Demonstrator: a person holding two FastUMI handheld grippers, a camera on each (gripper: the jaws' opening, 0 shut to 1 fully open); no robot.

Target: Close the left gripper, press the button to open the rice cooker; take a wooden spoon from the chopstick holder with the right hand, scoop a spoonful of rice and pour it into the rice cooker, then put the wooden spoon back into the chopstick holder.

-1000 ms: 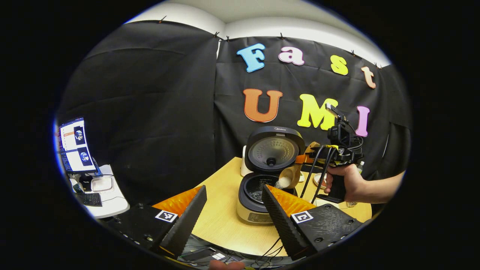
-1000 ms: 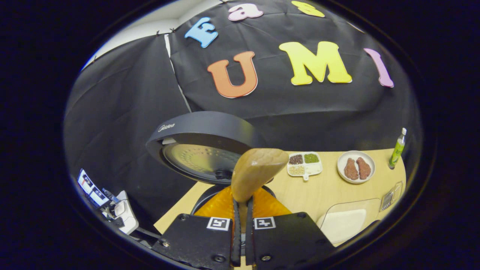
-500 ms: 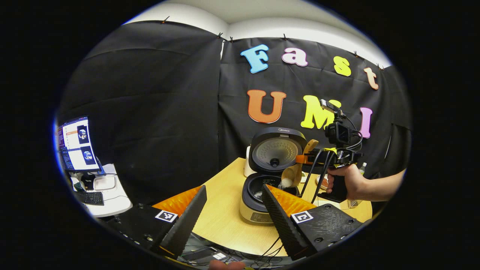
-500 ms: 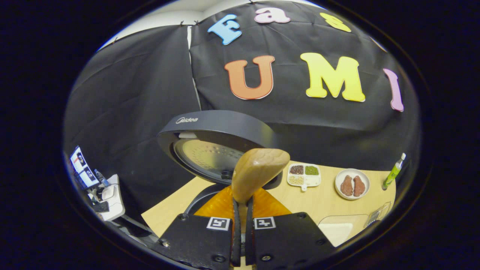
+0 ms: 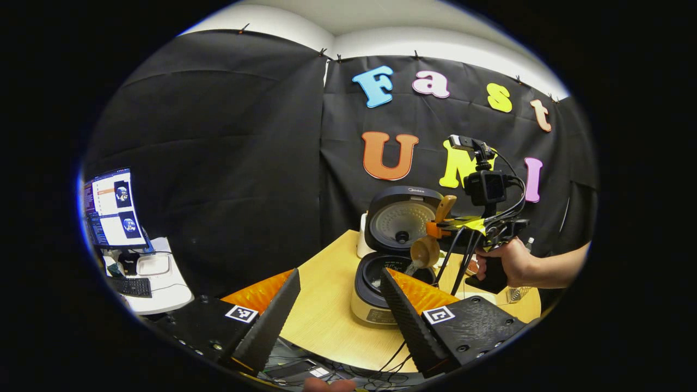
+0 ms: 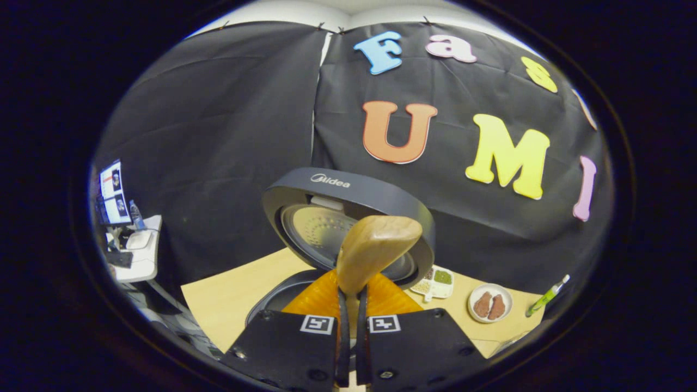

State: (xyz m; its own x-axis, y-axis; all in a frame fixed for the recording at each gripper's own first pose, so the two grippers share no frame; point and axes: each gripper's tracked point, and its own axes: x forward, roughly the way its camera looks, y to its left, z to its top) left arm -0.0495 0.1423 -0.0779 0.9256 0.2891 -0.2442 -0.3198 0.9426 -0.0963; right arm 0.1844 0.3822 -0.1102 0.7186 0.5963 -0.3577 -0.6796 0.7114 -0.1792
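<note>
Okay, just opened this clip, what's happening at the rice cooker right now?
A person's hand holds the right tool, which is shut on a wooden spoon. The spoon's bowl is tipped over the open rice cooker, its lid standing up. Some rice already lies in the pot. The left tool waits open, short of the cooker, holding nothing.

Smooth wooden spoon, matt dark-lidded rice cooker, pale wood-grain table.
</note>
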